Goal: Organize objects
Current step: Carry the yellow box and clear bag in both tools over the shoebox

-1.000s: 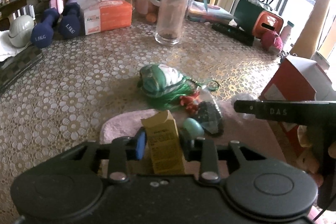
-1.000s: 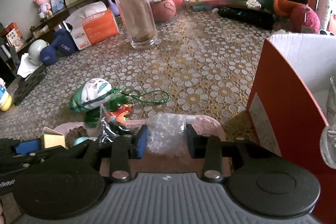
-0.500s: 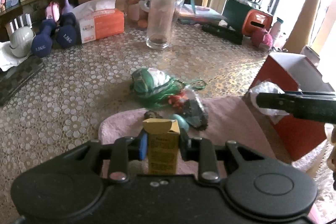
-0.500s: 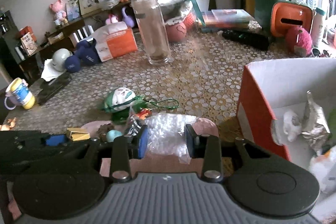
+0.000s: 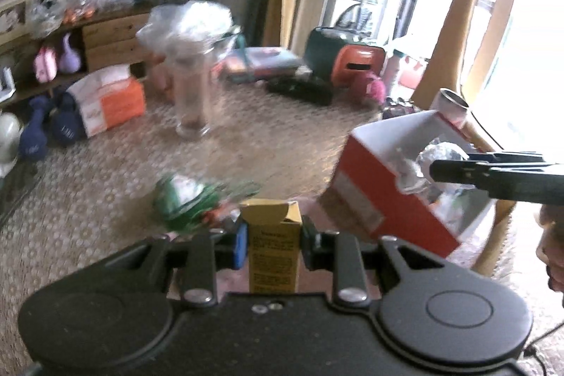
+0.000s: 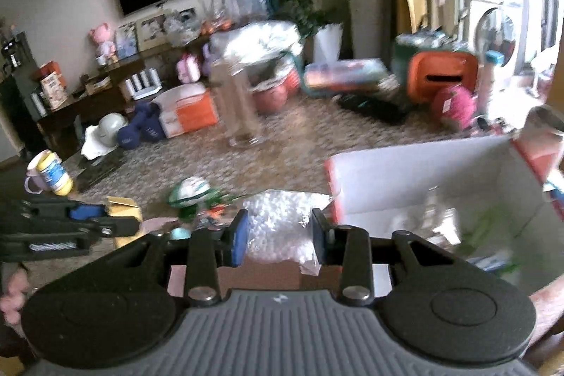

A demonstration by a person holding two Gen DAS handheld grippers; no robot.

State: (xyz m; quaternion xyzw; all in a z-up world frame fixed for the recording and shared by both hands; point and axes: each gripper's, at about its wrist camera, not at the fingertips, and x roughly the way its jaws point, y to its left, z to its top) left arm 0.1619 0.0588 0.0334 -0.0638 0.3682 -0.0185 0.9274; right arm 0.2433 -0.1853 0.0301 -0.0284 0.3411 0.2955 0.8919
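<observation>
Left wrist view: the left claw (image 5: 272, 236) is clamped on an upright yellow carton (image 5: 272, 245), its top flap open, held above the patterned tabletop (image 5: 116, 217). At 2 o'clock stands the open red box (image 5: 370, 185) with crumpled foil inside; a green-and-white pouch (image 5: 183, 196) lies at 11 o'clock, blurred.

Right wrist view: the right claw (image 6: 278, 236) pinches a bag of white beads (image 6: 282, 221) just beside the box's near-left corner, with the box at 2 o'clock. The carton sits at 9 o'clock in the other claw.

Both wrist views face across the table (image 5: 268, 129); both show the red box (image 6: 423, 178).
</observation>
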